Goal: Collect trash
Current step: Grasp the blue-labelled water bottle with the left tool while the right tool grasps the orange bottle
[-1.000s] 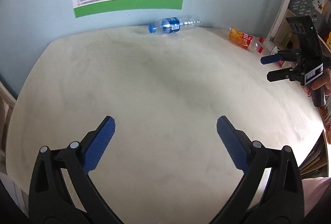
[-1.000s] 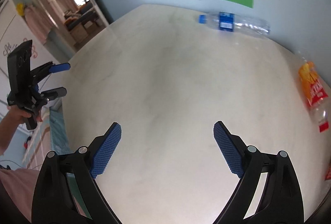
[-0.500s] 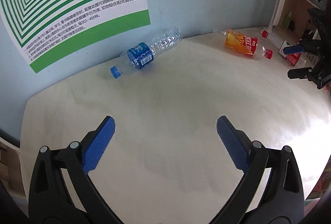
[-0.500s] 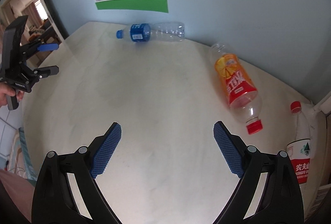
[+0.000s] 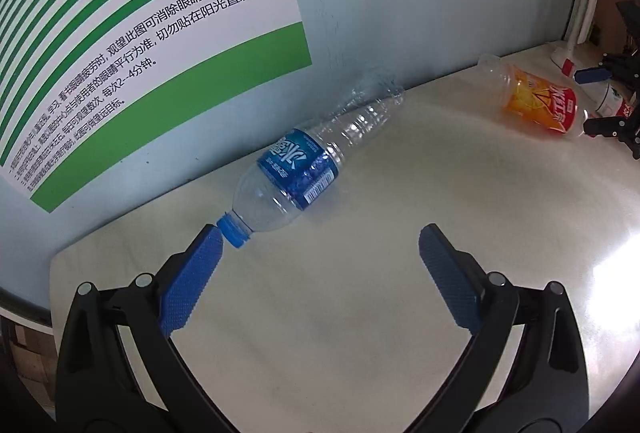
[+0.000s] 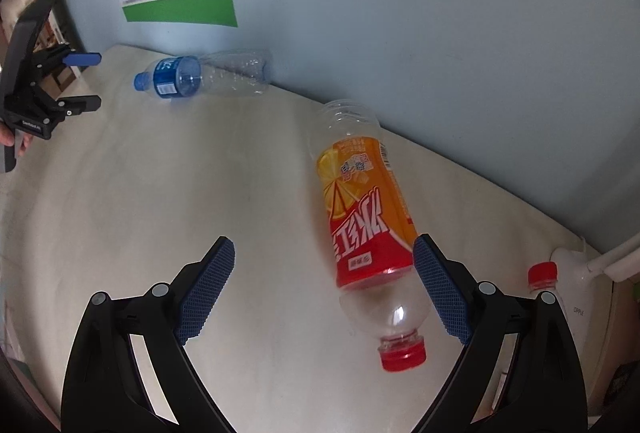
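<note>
Soft, even daylight fills both views. On the pale cream tabletop (image 5: 360, 313) a white glare patch burns out at the right edge of the left wrist view. Shadows beneath the clear blue-labelled plastic bottle (image 5: 304, 169) are faint. Fisheye distortion bows the blue wall (image 6: 440, 33) and tabletop edges; dark vignetting rims every corner. Focus is fairly sharp.

You have brought your left gripper (image 5: 320, 237) up close to the blue bottle (image 5: 298, 169), its left pad beside the cap. Your right gripper (image 6: 324, 253) has closed in on the orange bottle (image 6: 366, 217).
</note>
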The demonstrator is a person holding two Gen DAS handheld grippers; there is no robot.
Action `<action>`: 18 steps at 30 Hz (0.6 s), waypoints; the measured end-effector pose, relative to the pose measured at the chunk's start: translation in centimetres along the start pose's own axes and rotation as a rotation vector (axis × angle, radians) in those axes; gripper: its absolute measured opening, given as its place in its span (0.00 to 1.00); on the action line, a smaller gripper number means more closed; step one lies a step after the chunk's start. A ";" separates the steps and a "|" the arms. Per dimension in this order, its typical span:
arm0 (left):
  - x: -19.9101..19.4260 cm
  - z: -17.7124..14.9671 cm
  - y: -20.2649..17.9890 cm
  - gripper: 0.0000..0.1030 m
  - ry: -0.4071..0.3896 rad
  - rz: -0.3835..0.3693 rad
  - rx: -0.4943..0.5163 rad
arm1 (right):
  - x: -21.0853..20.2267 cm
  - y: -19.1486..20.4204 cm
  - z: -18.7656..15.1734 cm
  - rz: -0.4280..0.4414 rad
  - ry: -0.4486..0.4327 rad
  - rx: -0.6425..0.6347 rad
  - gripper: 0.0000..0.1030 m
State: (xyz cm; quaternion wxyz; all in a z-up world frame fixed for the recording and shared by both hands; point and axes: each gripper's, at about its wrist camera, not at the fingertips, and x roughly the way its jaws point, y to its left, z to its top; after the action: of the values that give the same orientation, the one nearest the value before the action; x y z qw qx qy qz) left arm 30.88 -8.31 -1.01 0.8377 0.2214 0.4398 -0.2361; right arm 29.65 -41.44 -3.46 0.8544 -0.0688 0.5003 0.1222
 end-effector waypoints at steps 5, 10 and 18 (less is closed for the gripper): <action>3.4 1.6 0.8 0.93 0.026 -0.003 0.066 | 2.6 -0.9 1.0 -0.009 0.011 -0.004 0.87; 7.7 2.6 1.0 0.93 0.091 0.025 0.158 | 5.1 -1.8 1.3 -0.017 0.041 -0.003 0.87; 11.4 4.2 0.2 0.93 0.098 -0.026 0.185 | 8.3 -3.2 1.5 0.015 0.061 0.048 0.86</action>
State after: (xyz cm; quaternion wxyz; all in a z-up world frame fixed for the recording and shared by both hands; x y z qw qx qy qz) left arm 39.41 -12.88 -8.43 0.7881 0.3034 0.4594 -0.2753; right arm 35.67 -42.98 -9.93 0.8391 -0.0484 0.5296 0.1143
